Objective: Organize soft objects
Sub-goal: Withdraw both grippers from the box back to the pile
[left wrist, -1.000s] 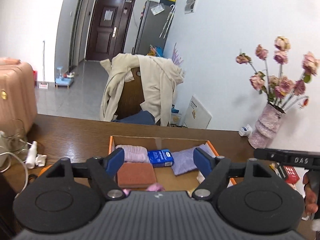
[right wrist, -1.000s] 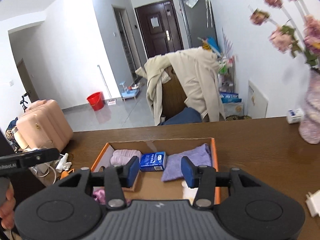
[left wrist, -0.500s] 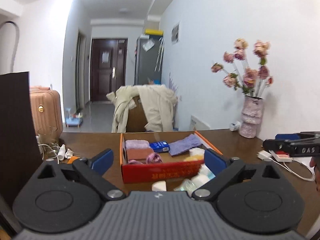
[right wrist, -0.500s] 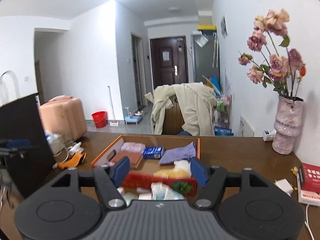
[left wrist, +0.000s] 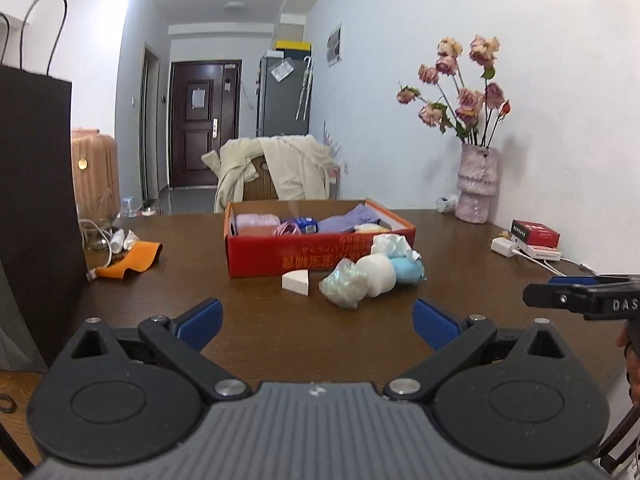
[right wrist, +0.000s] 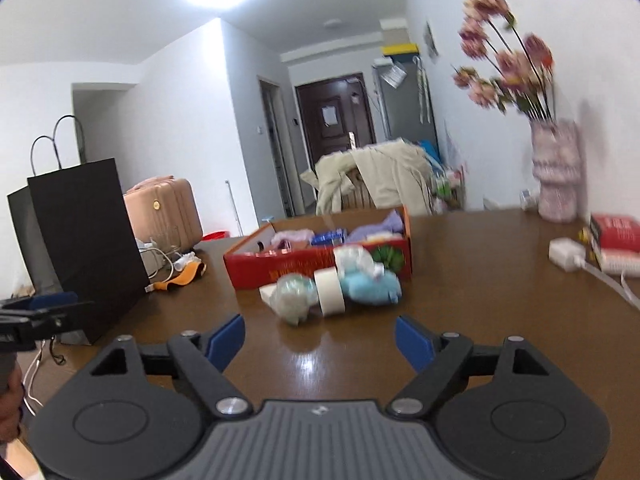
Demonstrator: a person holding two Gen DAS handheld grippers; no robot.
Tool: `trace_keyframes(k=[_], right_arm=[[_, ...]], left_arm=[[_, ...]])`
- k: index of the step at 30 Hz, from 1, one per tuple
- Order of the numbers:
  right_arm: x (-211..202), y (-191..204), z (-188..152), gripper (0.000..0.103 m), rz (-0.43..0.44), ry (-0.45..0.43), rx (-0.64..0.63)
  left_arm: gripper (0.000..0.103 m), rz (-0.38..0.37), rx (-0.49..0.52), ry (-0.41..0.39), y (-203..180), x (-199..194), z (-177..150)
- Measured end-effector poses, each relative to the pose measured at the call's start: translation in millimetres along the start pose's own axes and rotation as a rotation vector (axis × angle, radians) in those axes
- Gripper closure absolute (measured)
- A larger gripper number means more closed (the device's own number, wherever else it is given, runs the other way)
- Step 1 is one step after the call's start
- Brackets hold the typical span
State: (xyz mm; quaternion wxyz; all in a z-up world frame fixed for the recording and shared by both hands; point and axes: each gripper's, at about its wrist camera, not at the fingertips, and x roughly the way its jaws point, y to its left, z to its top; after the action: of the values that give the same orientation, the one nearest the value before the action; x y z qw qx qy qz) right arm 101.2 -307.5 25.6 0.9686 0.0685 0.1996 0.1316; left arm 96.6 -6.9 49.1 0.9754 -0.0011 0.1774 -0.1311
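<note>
A red box (left wrist: 280,258) (right wrist: 256,266) stands on the brown table, holding pink, purple and blue soft items. In front of it lie a white wedge sponge (left wrist: 296,281), a crinkly greenish bundle (left wrist: 343,286) (right wrist: 294,294), a white roll (left wrist: 378,274) (right wrist: 330,290), a light blue soft toy (left wrist: 407,269) (right wrist: 370,288) and a white tissue (left wrist: 390,244). A green item (right wrist: 387,256) sits by the box. My left gripper (left wrist: 318,320) and right gripper (right wrist: 320,338) are both open and empty, low over the table, well short of the pile.
A black paper bag (left wrist: 36,200) (right wrist: 86,236) stands at the left. An orange cloth (left wrist: 134,260) and cables lie beside it. A vase of pink flowers (left wrist: 476,184) (right wrist: 556,176), a red book (left wrist: 534,232) and a white charger (left wrist: 506,246) are at the right.
Both grippers have pulled back from above the box and dropped low, so the box and the pile in front of it now sit farther away. Both stay open.
</note>
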Motion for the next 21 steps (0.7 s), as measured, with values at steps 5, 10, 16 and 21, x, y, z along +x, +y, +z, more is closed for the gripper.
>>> trace_keyframes(k=[5,10,16,21], right_arm=[[13,-3,1,0.021,-0.023,0.024,0.0],[36,-9,3,0.022,-0.013,0.048,0.006],[81,-20,7,0.033,-0.004,0.096,0.018],[120,-27,19,0.037,0.005,0.119,0.011]], left_arm=[[0.0,-0.009,-0.044,0.052,4,27,-3],[0.0,-0.003,-0.064,0.096,7,57,-5],[0.0,0.042,-0.125,0.132,17,103,3],[0.0,0.039,-0.166,0.141,20,140,17]])
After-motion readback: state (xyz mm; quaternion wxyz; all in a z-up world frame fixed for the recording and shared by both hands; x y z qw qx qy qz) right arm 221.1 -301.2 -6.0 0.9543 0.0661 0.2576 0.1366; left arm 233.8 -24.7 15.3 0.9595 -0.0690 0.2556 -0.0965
